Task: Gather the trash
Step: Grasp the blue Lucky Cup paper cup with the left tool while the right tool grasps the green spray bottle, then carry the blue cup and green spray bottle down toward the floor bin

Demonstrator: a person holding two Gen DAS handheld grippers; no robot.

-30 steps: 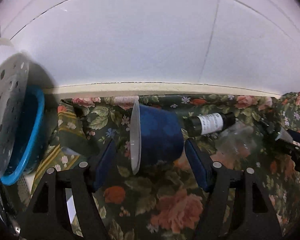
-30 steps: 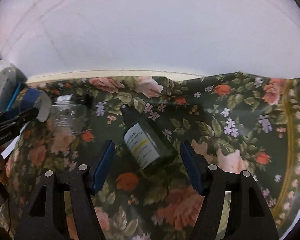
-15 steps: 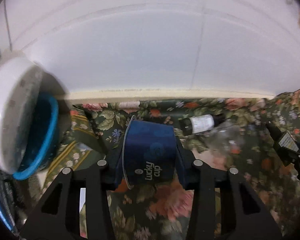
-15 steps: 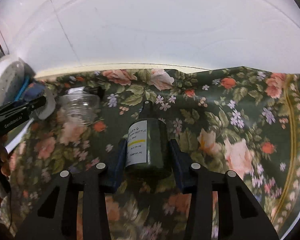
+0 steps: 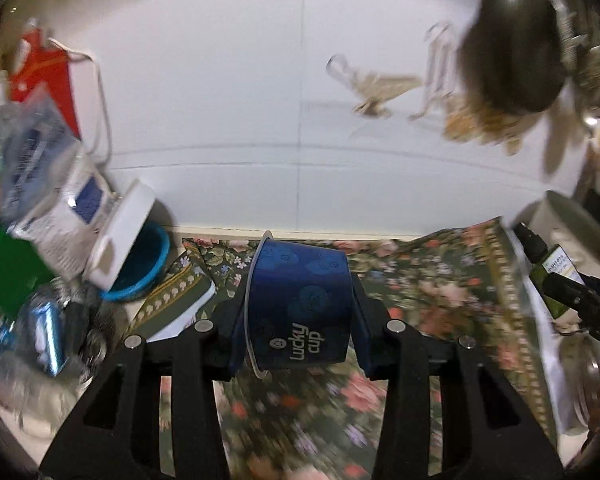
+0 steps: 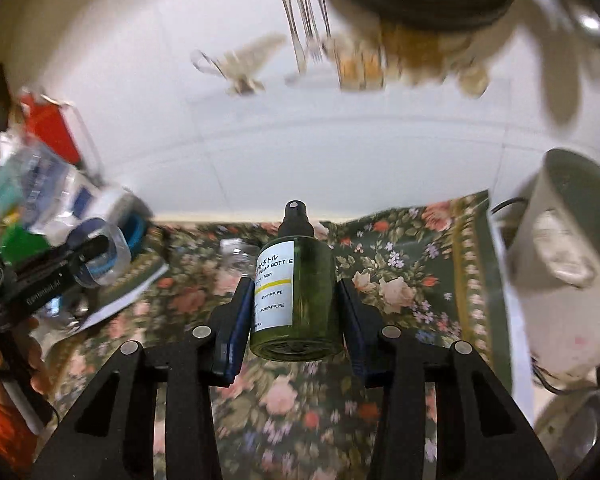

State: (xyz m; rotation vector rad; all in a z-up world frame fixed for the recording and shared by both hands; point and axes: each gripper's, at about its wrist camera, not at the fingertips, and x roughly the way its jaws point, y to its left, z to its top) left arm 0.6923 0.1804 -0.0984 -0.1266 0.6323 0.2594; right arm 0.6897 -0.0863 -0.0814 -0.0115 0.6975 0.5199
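Note:
My left gripper [image 5: 296, 320] is shut on a blue paper cup [image 5: 300, 304] marked "lucky cup", held on its side above the floral cloth [image 5: 420, 304]. My right gripper [image 6: 294, 312] is shut on a dark green pump bottle [image 6: 296, 292] with a white label, nozzle pointing away, lifted off the cloth. The bottle in the right gripper shows at the right edge of the left wrist view [image 5: 552, 276]. The left gripper with the cup shows at the left of the right wrist view [image 6: 88, 252]. A clear empty bottle [image 6: 240, 256] lies on the cloth behind the green one.
A blue basin [image 5: 148, 264] with a white perforated lid [image 5: 120, 236] stands at the left by the tiled wall. Bags and packets [image 5: 40, 184] are piled at far left. A grey-white pot [image 6: 564, 264] stands at the right. Utensils and a dark pan [image 5: 516, 40] hang on the wall.
Both grippers closed on their objects, the cup and the green bottle, then lifted them off the cloth and pulled back, so more of the wall and surroundings shows.

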